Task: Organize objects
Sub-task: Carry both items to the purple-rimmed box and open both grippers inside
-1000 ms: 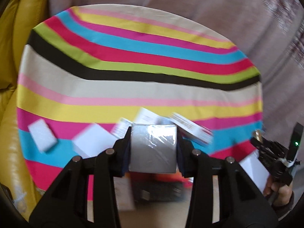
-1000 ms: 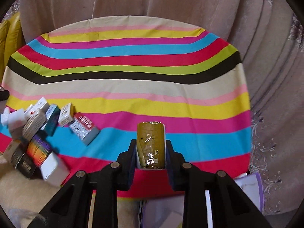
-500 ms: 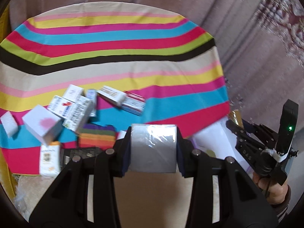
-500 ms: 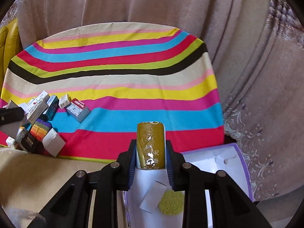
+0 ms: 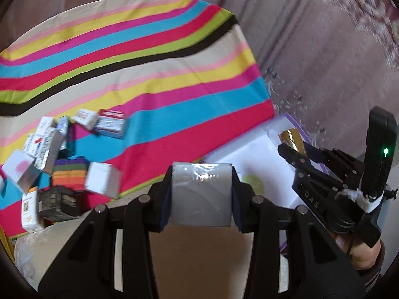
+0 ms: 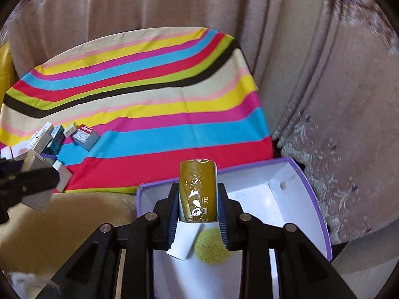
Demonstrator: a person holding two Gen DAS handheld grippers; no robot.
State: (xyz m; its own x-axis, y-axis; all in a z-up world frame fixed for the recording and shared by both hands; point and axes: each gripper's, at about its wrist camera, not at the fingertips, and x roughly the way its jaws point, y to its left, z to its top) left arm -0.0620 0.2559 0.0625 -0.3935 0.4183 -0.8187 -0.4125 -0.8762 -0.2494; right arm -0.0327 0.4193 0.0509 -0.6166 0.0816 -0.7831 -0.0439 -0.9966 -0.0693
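My left gripper [image 5: 202,194] is shut on a grey foil-wrapped box [image 5: 201,194], held over the near edge of the striped cloth. My right gripper [image 6: 198,194] is shut on a narrow gold box [image 6: 198,191] with printed characters, above a white box with purple rim [image 6: 311,199]. Inside that box lie a yellow-green sponge [image 6: 210,248] and a white card [image 6: 185,240]. In the left wrist view the right gripper [image 5: 296,149] shows at the right with the gold box [image 5: 291,137], over the same purple-rimmed box [image 5: 251,154]. The left gripper's fingers [image 6: 32,177] enter the right wrist view at the left.
A heap of several small cartons [image 5: 49,154] lies on the striped cloth [image 5: 149,74] at the left, including a rainbow-striped box [image 5: 69,178], a white box [image 5: 102,183] and a black one [image 5: 58,200]. Beige curtains [image 6: 324,87] hang behind and to the right. A person's hand [image 5: 356,256] holds the right gripper.
Both grippers have swung right with their boxes still held. The carton heap slid to the left of both views, and the purple-rimmed box came under the right gripper.
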